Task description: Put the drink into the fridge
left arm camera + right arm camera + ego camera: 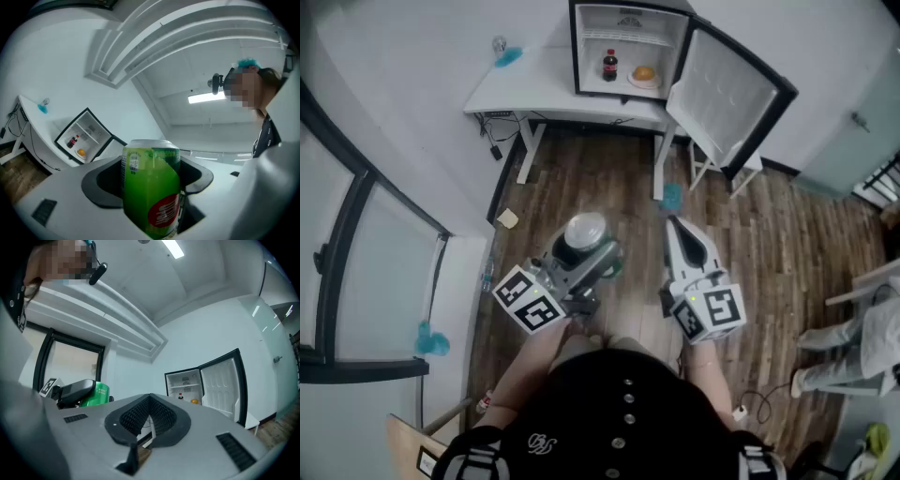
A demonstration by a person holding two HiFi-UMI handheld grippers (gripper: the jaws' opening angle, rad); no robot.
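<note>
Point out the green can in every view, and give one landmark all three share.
Head view: green can at centre, silver top facing up.
Left gripper view: the can bottom centre, large, gripped between the jaws.
Right gripper view: the can left of centre, small, partly hidden.
Shared landmark: the open fridge, visible in all three.

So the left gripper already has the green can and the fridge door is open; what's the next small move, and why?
Probably carry the green can forward toward the fridge. The left gripper is shut on it, yet the fridge stands well ahead on the white table, its door swung open, a dark bottle on the lower shelf. The right gripper is shut and empty.
</note>
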